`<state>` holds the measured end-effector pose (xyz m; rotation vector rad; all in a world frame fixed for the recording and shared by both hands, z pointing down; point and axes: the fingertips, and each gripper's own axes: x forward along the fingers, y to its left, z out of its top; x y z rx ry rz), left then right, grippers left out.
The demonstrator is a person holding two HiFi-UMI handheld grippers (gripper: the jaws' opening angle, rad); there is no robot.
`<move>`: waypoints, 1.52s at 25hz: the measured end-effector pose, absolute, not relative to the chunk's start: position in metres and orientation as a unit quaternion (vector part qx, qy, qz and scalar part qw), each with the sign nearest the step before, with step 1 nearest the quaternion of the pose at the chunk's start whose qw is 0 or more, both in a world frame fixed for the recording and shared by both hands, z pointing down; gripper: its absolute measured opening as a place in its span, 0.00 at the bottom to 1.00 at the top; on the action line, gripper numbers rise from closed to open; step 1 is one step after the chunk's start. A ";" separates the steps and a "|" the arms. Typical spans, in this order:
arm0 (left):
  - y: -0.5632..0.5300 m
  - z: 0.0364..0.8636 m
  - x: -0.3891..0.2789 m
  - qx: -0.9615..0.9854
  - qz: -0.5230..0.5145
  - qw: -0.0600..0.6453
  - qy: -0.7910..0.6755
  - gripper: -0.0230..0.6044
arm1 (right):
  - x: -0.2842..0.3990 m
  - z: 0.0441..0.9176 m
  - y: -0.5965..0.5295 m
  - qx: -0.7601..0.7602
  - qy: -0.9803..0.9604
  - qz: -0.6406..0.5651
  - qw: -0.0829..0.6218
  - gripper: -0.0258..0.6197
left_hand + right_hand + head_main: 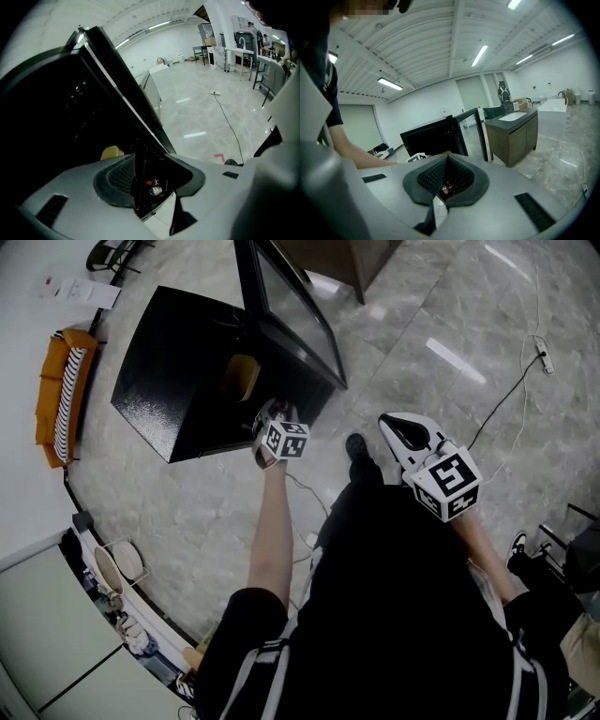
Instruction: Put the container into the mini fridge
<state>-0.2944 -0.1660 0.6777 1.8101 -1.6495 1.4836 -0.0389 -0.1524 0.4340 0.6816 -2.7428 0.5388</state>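
My right gripper (pixel 447 161) hangs back, fingers (pixel 425 178) pressed together, empty. My left gripper (pixel 152 158) holds ribbed grey fingers (pixel 115 180) wide, empty; just beyond them the rounded yellow container (pixel 111 152) sits inside the boxy, glossy black mini fridge (pixel 159 381).

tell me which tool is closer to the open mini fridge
The left tool: it is at the open front of the mini fridge, by the yellow container inside, jaws apart. The right tool is farther off, over the floor, jaws together.
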 end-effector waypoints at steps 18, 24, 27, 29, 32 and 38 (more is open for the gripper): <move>-0.134 0.560 -0.108 0.671 0.412 0.090 -0.610 0.11 | 0.067 0.440 -0.121 0.232 -0.944 0.201 0.120 0.07; -0.123 0.517 -0.076 0.686 0.357 0.087 -0.628 0.10 | 0.080 0.431 -0.123 0.231 -0.947 0.193 0.111 0.07; -0.116 0.490 -0.061 0.698 0.315 0.090 -0.637 0.09 | 0.083 0.427 -0.120 0.229 -0.949 0.190 0.107 0.07; -0.111 0.470 -0.052 0.708 0.281 0.093 -0.641 0.09 | 0.085 0.423 -0.117 0.227 -0.951 0.186 0.102 0.07; -0.102 0.438 -0.044 0.724 0.200 0.113 -0.651 0.09 | 0.086 0.413 -0.112 0.225 -0.955 0.174 0.087 0.07; -0.083 0.391 -0.023 0.750 0.097 0.127 -0.641 0.09 | 0.093 0.388 -0.107 0.219 -0.961 0.154 0.071 0.07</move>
